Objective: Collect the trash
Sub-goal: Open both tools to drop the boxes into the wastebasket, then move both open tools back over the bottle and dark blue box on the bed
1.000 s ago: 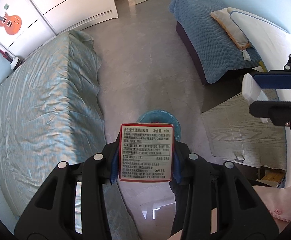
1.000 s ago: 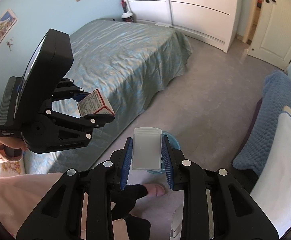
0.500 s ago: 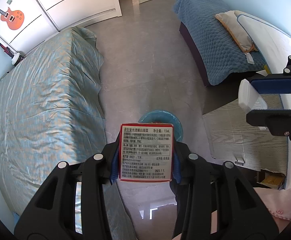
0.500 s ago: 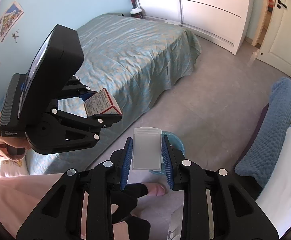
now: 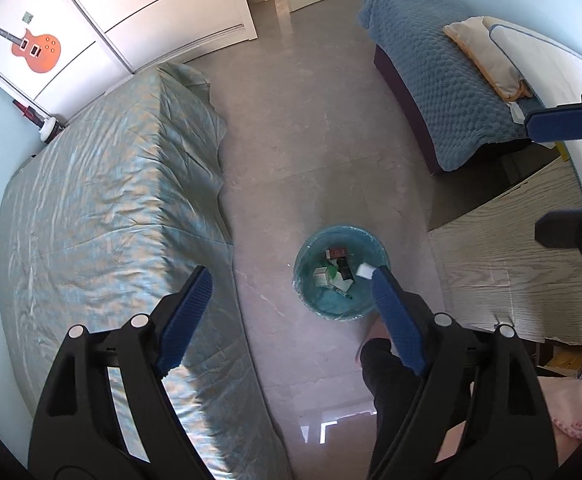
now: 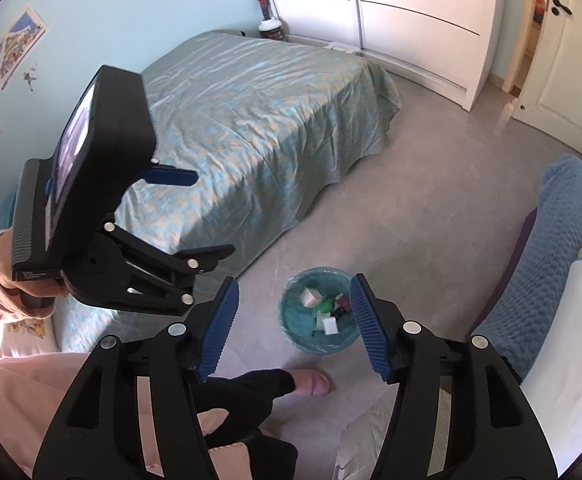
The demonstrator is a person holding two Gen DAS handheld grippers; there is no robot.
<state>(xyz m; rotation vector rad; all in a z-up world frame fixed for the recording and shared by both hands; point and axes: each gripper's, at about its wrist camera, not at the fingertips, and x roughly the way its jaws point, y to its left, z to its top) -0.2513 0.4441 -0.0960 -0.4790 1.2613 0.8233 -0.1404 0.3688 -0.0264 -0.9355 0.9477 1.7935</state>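
Grey tiled floor runs between two beds, and on it stands the teal-lined wastebasket [image 5: 341, 274], at about five o'clock from the big bed [image 5: 107, 208]. My left gripper [image 5: 291, 300] and right gripper [image 6: 291, 312] have both just been opening; their jaws stand spread and empty. Small boxes [image 6: 311, 297] lie inside the wastebasket.

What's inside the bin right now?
The bin holds several small boxes and a white piece on its teal liner. Anything beneath them is covered.

Both jaws newly open, boxes [image 5: 333, 266] binned.
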